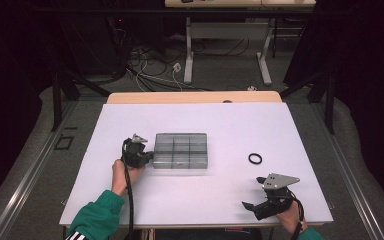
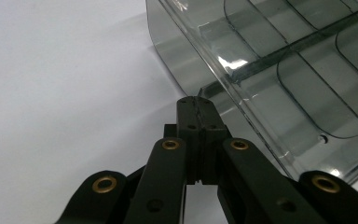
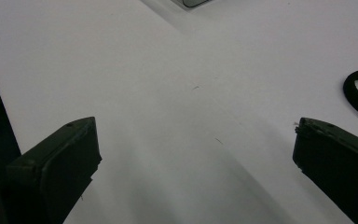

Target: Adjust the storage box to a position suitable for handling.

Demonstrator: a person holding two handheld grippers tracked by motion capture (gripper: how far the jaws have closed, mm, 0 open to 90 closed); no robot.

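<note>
A clear grey compartment box (image 1: 180,150) lies in the middle of the white table (image 1: 205,120). My left gripper (image 1: 150,156) is at the box's left side, jaws shut. In the left gripper view its joined tips (image 2: 196,100) rest against the rim of the box (image 2: 270,70), and I see nothing between them. A small black ring (image 1: 255,159) lies flat to the right of the box. My right gripper (image 1: 252,192) sits near the table's front right corner, open and empty, pointing left. In the right gripper view the ring (image 3: 356,93) lies just beyond the right jaw of this gripper (image 3: 196,126).
The box's compartments look empty. A person's hand in a green sleeve (image 1: 97,217) holds the left gripper. A wooden strip (image 1: 195,97) runs along the table's far edge. Beyond it stand desk legs (image 1: 189,55) and loose cables on the floor.
</note>
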